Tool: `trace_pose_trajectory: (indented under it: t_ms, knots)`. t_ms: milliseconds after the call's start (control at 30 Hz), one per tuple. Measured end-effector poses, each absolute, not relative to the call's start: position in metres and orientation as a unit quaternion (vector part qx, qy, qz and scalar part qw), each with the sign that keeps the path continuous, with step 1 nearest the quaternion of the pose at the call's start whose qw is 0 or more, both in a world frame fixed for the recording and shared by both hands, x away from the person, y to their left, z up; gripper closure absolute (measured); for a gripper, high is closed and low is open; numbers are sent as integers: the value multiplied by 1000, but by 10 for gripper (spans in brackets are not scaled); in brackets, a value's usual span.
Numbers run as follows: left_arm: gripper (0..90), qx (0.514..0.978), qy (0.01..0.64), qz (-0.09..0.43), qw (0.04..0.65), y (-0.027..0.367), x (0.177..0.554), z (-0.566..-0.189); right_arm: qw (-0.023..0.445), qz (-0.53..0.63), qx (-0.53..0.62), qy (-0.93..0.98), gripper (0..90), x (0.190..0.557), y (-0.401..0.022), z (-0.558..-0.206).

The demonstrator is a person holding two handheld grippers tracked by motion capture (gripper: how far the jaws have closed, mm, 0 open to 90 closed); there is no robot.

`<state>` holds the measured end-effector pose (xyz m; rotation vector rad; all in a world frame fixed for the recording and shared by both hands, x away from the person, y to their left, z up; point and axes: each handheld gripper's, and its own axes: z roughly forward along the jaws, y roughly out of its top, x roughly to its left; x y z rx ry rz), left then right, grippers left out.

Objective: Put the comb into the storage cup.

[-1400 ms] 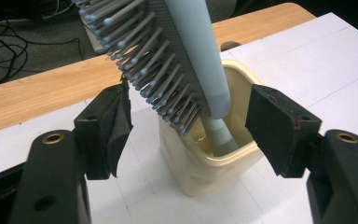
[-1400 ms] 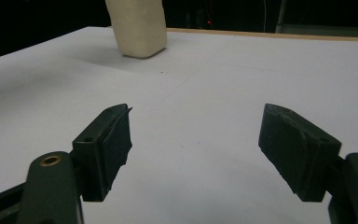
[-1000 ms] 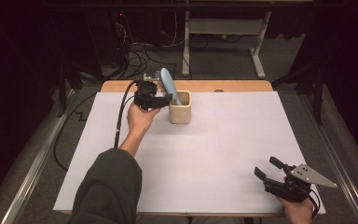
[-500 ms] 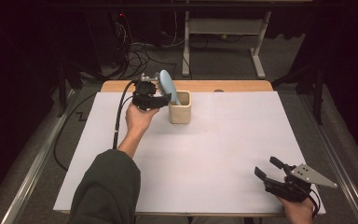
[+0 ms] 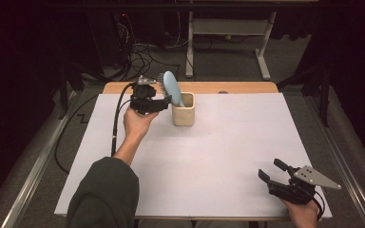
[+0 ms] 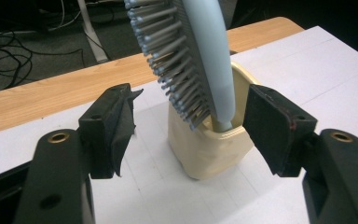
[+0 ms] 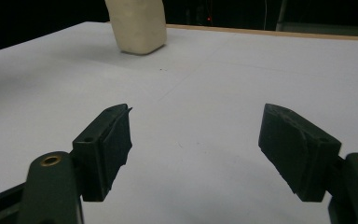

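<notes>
A light-blue hairbrush (image 5: pixel 170 85) stands handle-down in a cream cup (image 5: pixel 183 114) at the back of the white-covered table (image 5: pixel 218 161), leaning left with its grey bristles to the left. My left gripper (image 5: pixel 165 100) is level beside the cup's left side, held in a hand. In the left gripper view the brush (image 6: pixel 205 60) and cup (image 6: pixel 209 149) lie between the open jaws of the gripper (image 6: pixel 191 126), with gaps on both sides. My right gripper (image 5: pixel 270 168) rests open at the near right corner. The right gripper (image 7: pixel 196 140) holds nothing, and the cup (image 7: pixel 137 25) lies far ahead.
A strip of wooden tabletop (image 5: pixel 247 88) shows behind the white sheet. Cables (image 5: pixel 142 59) and a desk frame (image 5: pixel 228 33) lie on the floor beyond. The left gripper's cable (image 5: pixel 116 123) trails along the forearm.
The left gripper has edged very slightly toward the near left in the high view. The brush stays in the cup, and the right gripper has not moved.
</notes>
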<state>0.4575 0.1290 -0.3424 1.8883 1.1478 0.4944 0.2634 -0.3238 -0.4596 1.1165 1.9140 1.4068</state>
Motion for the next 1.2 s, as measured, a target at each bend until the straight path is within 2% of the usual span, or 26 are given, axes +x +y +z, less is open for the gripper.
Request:
trace_pose_trajectory:
  t_ms: [1200]
  knots:
    - [353, 741, 466, 207, 437, 173, 428, -341, 258, 523, 417, 697, 261, 262, -328, -459]
